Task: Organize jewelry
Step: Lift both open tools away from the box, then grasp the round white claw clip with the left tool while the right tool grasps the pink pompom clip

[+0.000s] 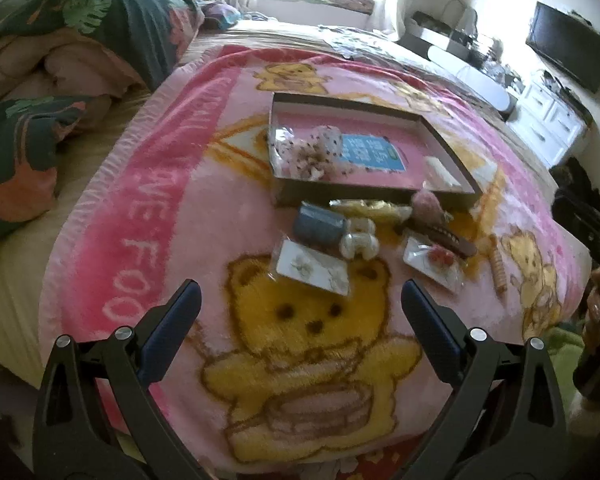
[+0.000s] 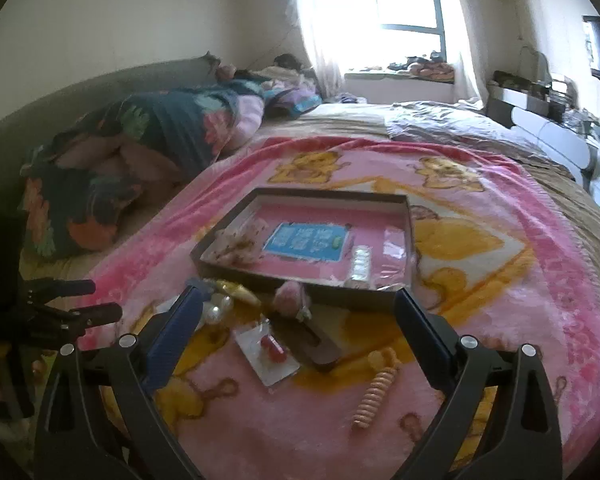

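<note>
A shallow dark-rimmed tray (image 1: 364, 196) (image 2: 300, 286) with a pink floor lies on the pink bear blanket; a dotted scrunchie (image 1: 320, 152) and small packets lie in it. In front of it are loose pieces: a blue roll (image 1: 318, 226), a pearl clip (image 1: 360, 240), an earring card (image 1: 312, 270), a red earring card (image 1: 434, 262) (image 2: 270, 354), a brown hair clip (image 1: 448, 238) (image 2: 312, 340) and a coiled peach hair tie (image 1: 499, 268) (image 2: 374, 390). My left gripper (image 1: 300, 300) is open and empty just short of the earring card. My right gripper (image 2: 296, 306) is open and empty above the red card and brown clip.
The blanket (image 1: 180, 208) covers a bed. A rumpled floral quilt (image 1: 60, 60) (image 2: 112, 168) lies at the left. White drawers (image 1: 548, 120) and a wall TV (image 1: 568, 52) stand at the right. The left gripper also shows at the left edge of the right wrist view (image 2: 80, 300).
</note>
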A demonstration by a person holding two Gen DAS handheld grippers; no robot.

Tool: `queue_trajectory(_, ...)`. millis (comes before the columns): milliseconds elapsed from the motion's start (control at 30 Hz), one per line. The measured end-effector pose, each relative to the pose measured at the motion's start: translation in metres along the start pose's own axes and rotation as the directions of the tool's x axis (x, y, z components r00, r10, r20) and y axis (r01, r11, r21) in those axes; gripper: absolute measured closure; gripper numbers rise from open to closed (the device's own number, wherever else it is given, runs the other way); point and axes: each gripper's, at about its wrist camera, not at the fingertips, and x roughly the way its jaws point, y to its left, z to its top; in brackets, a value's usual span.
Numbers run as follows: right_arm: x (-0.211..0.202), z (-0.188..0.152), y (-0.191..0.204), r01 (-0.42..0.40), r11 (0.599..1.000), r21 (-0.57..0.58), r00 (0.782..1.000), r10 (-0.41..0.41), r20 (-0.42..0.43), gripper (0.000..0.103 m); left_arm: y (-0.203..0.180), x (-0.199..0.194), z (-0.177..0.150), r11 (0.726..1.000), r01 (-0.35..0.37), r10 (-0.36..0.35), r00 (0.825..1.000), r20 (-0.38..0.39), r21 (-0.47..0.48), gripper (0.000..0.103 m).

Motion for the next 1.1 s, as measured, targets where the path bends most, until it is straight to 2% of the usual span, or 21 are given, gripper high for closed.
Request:
queue_trajectory(267,0.019,-0.011,0.009,-0.026,0.998,-0.055,0.997,0.022,-0.071,0.007,-0.013,0.014,-0.012,0.999,0.014,-0.012,0.999,-0.040,0.036,0.009)
queue_trajectory(400,0.029,-0.016,0.005,-0.007,0.999,-0.049,0.995,0.002,-0.099,0.007,-0.025,0.021,-0.012,0.997,0.034,-0.032,0.999,-0.035,0.069,0.010)
queue_trajectory(500,0.037,-0.020,-0.002,-0.002,1.000,-0.031,0.992,-0.002,-0.124,0.008,-0.034,0.029,-0.011,0.994,0.063,-0.059,0.997,-0.043,0.090,0.018)
queue_trajectory(600,0.046,-0.022,-0.010,-0.011,1.000,-0.006,0.990,0.010,-0.144,0.008,-0.039,0.038,-0.008,0.993,0.074,-0.068,0.996,-0.063,0.097,0.033)
queue_trajectory(700,0.054,-0.022,-0.016,-0.038,0.999,0.015,0.986,0.040,-0.159,0.017,-0.047,0.048,-0.003,0.990,0.081,-0.074,0.995,-0.068,0.113,0.041)
queue_trajectory(767,0.062,-0.021,-0.021,-0.064,0.997,0.045,0.983,0.071,-0.172,0.020,-0.048,0.056,0.001,0.989,0.104,-0.096,0.992,-0.083,0.101,0.051)
queue_trajectory(967,0.090,-0.013,-0.031,-0.117,0.988,0.099,0.968,0.136,-0.211,0.036,-0.047,0.079,0.012,0.988,0.146,-0.138,0.982,-0.127,0.052,0.062)
queue_trajectory(1100,0.112,-0.009,-0.030,-0.141,0.984,0.105,0.956,0.163,-0.245,0.044,-0.045,0.088,0.016,0.989,0.148,-0.142,0.980,-0.138,0.031,0.063)
